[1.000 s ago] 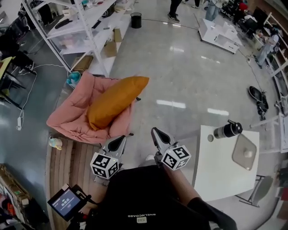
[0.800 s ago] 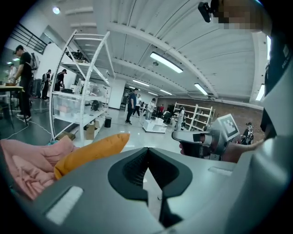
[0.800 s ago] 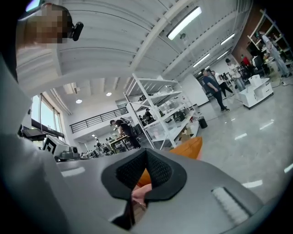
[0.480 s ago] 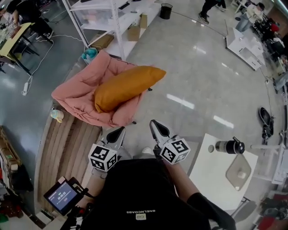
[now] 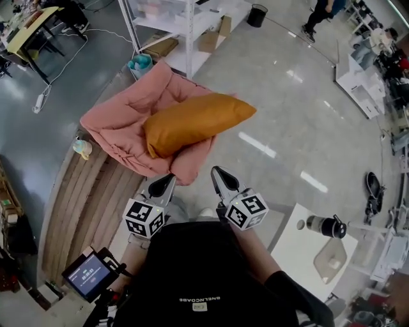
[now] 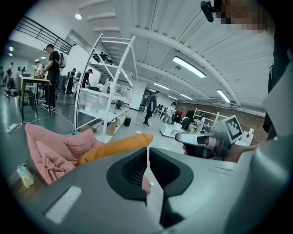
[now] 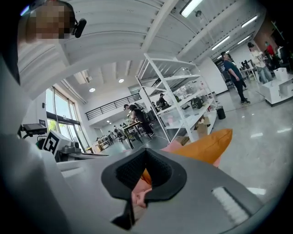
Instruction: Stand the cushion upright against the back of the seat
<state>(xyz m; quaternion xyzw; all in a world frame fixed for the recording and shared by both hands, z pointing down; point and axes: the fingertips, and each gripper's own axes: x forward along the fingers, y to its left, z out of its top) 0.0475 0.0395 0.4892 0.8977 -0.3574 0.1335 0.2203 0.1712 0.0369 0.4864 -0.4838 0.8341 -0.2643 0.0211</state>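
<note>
An orange cushion [image 5: 195, 121] lies flat and slanted across a pink padded floor seat [image 5: 118, 121], its right end hanging past the seat's edge. My left gripper [image 5: 167, 181] hovers just short of the seat's near edge. Its jaws are opening, with a thin slit between them and nothing inside. My right gripper [image 5: 216, 171] is beside it, shut and empty, a little short of the cushion. The left gripper view shows the cushion [image 6: 114, 147] and the seat [image 6: 50, 153] ahead, beyond the gripper [image 6: 147, 151]. In the right gripper view the cushion [image 7: 206, 146] lies ahead to the right.
The seat rests on a wooden platform [image 5: 83, 204], with a small bottle [image 5: 82, 148] at its left. A white shelf rack [image 5: 185, 19] stands behind it. A white table [image 5: 307, 249] holding a dark flask [image 5: 323, 225] is at the right. People stand far back.
Both grippers have moved forward toward the seat, and their tips are now close to its near edge. The cushion lies as before. The left jaws now show a thin slit.
</note>
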